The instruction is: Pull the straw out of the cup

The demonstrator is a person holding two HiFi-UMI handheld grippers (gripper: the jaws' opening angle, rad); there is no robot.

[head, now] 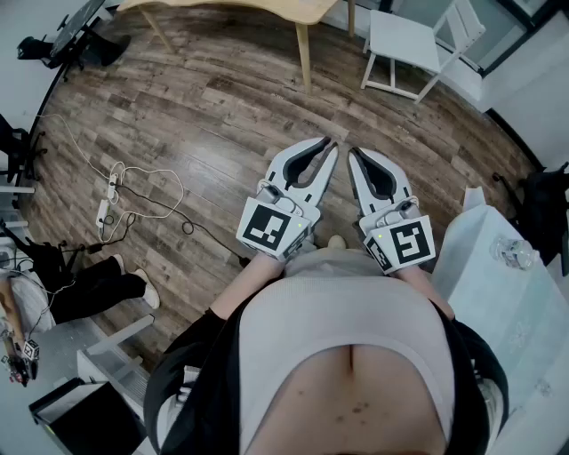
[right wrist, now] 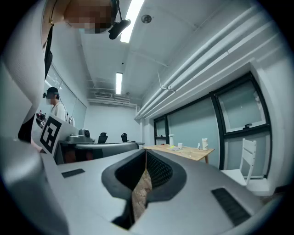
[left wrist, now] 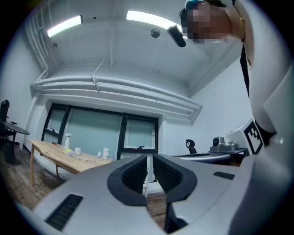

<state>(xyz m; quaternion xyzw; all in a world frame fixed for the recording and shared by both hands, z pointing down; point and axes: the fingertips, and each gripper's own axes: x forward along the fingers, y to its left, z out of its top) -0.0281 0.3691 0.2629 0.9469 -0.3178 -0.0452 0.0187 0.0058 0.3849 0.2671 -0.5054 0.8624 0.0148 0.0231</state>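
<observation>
No straw shows in any view. A small clear object (head: 512, 251) lies on the white-covered table (head: 498, 311) at the right edge; I cannot tell whether it is the cup. I hold both grippers level in front of my waist, side by side over the wooden floor. The left gripper (head: 332, 145) is shut with nothing in it, and its ribbed pads (left wrist: 138, 173) meet at the tips in the left gripper view. The right gripper (head: 353, 153) is also shut and empty; in the right gripper view its jaws touch at the tip (right wrist: 146, 153).
A wooden table (head: 267, 9) and a white chair (head: 413, 44) stand ahead. A power strip with cables (head: 111, 191) lies on the floor at left. Another person's legs (head: 98, 284) show at the left edge. Bottles and cups stand on the wooden table (right wrist: 183, 150).
</observation>
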